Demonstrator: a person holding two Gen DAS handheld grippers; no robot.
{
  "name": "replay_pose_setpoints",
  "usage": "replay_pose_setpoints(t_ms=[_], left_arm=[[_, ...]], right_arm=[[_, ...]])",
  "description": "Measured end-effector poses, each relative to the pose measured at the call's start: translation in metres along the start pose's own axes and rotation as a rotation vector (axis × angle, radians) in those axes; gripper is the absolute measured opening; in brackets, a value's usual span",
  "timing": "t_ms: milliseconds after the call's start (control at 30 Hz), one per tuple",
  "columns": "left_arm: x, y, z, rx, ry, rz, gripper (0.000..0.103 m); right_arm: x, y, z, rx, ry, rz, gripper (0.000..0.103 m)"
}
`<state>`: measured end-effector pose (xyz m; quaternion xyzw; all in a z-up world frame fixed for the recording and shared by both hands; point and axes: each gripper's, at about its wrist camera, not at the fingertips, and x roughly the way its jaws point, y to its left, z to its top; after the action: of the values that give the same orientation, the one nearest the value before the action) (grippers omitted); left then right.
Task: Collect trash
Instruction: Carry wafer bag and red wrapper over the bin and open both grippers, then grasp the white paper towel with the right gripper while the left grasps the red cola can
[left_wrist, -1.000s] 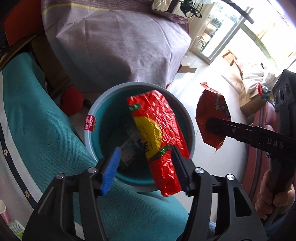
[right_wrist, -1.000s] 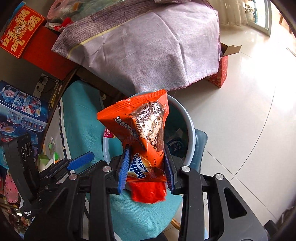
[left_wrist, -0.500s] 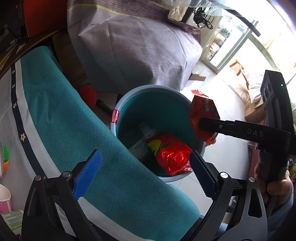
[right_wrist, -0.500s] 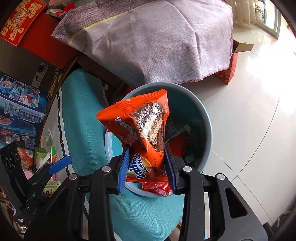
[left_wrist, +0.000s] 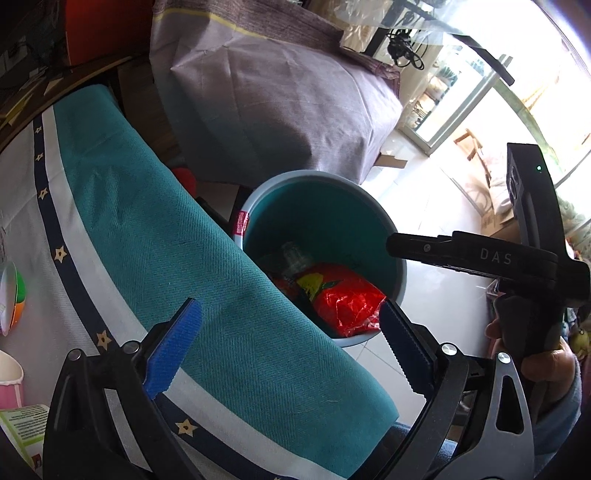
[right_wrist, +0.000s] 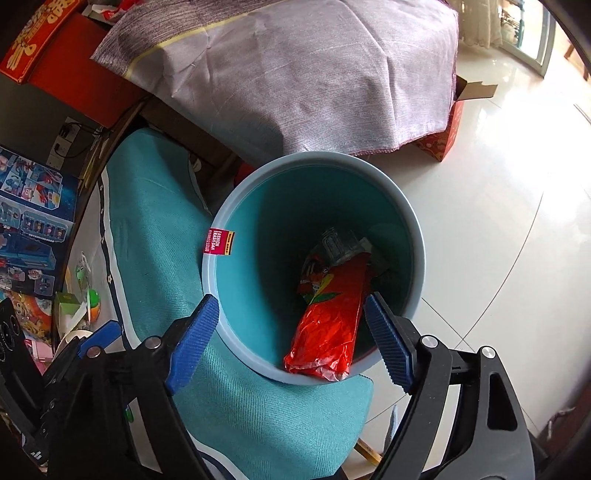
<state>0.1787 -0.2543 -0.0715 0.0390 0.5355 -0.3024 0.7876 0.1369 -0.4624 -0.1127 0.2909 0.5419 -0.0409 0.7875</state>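
Dropping trash is the step in hand: the right gripper (right_wrist: 291, 338) hangs over the bin (right_wrist: 413, 225), its jaws opening with nothing between them, and a red wrapper (right_wrist: 328, 317) lies inside against the near wall. The left gripper (left_wrist: 280, 343), spread wide and empty, hovers over the teal cloth (left_wrist: 177, 236) left of the bin. Next, I judge, both must swing left toward the cluttered table for more litter.

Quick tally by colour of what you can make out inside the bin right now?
Red and yellow wrapper: 1
Orange wrapper, only an edge showing beside the red one: 1
Grey or clear crumpled packaging: 1
Total: 3 visible in the trash can; anything beneath is hidden.
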Motion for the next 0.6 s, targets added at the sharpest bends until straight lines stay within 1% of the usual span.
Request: replay_pose_setpoints(t_ms=[133,200,300,600], left_arm=[[-0.015,0.003,-0.007,-0.006,-0.017,-0.007,0.097],[-0.024,0.006,-0.01,-0.009,-0.031,-0.007,0.097],[-0.04,0.012,-0.017,-0.017,-0.057,0.002,0.098],[-0.093,0.039,-0.046,-0.073,-0.134,0.034,0.099]], right_arm=[[-0.006,0.01,-0.006,-0.014,-0.004,-0.007,0.078],[-0.008,0.018,-0.01,-0.025,-0.007,-0.006,0.079],[-0.012,0.031,-0.017,-0.044,-0.014,-0.005,0.082],[-0.019,0.079,-0.044,-0.127,-0.015,0.014,0.082]])
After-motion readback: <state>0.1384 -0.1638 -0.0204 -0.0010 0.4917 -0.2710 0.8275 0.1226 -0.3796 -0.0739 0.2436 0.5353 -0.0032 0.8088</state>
